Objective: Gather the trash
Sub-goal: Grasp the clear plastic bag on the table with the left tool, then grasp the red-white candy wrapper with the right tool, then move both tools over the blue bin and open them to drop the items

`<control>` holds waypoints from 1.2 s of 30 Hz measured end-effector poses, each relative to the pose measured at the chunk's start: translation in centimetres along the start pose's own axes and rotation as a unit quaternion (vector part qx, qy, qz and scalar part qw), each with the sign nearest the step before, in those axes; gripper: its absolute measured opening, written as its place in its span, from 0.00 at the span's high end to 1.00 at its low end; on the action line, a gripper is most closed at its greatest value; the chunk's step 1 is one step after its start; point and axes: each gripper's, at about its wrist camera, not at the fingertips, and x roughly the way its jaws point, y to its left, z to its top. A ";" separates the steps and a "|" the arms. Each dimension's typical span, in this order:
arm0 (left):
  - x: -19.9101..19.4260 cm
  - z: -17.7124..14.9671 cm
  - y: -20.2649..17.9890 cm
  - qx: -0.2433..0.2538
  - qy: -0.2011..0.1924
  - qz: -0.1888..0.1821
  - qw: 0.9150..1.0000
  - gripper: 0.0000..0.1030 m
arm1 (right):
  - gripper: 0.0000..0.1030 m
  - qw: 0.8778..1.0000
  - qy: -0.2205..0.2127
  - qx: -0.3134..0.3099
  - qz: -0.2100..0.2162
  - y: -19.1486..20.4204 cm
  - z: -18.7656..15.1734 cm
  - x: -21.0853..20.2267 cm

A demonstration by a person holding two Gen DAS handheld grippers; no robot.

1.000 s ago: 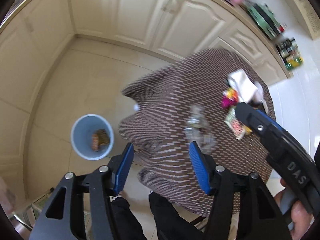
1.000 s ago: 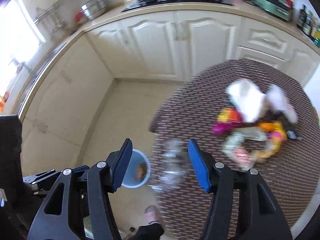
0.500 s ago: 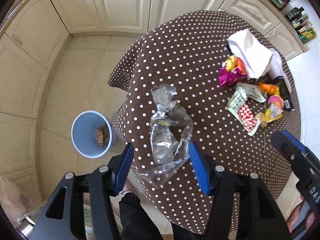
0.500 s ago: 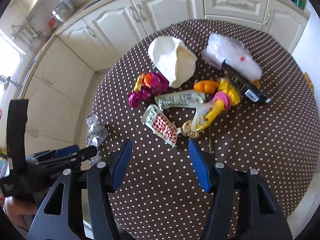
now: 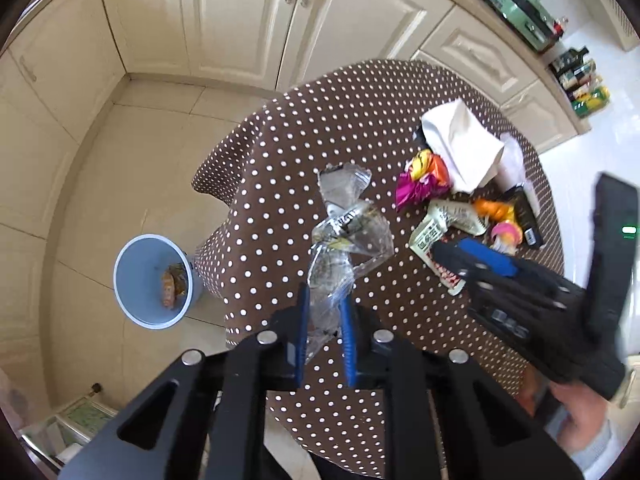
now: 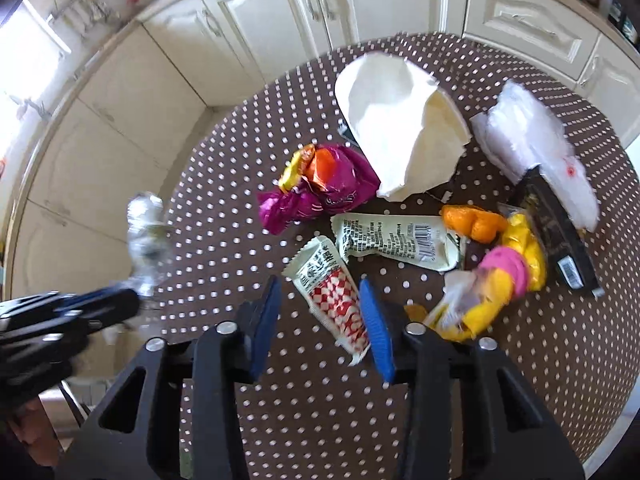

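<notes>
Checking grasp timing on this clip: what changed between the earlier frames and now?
The left gripper has just closed on the clear plastic bag. The right gripper came down, jaws closing around the red-checked wrapper, not yet pinching it. The other trash and the blue bin stayed put.

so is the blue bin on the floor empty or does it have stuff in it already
Not empty. The blue bin stands upright beside the table, and a couple of wrappers lie at its bottom; most of it is unfilled.

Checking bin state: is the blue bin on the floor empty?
No, the blue bin already holds a wrapper at its bottom in the left wrist view.
</notes>
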 end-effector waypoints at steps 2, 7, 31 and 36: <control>-1.0 -0.4 0.4 -0.006 -0.005 -0.002 1.000 0.87 | 0.66 1.000 0.017 -0.013 -0.006 0.2 0.2 1.0; -1.9 -0.4 1.4 -0.016 -0.015 -0.005 1.000 0.87 | 0.76 0.998 0.021 -0.044 -0.034 1.2 0.4 1.6; -7.6 -1.9 15.4 -0.052 -0.021 -0.005 0.998 0.87 | 0.87 0.994 -0.007 -0.007 0.104 18.0 1.6 -0.6; -7.4 -2.5 21.4 -0.086 0.016 0.025 0.996 0.87 | 0.87 0.991 0.010 -0.026 0.129 23.8 2.4 2.5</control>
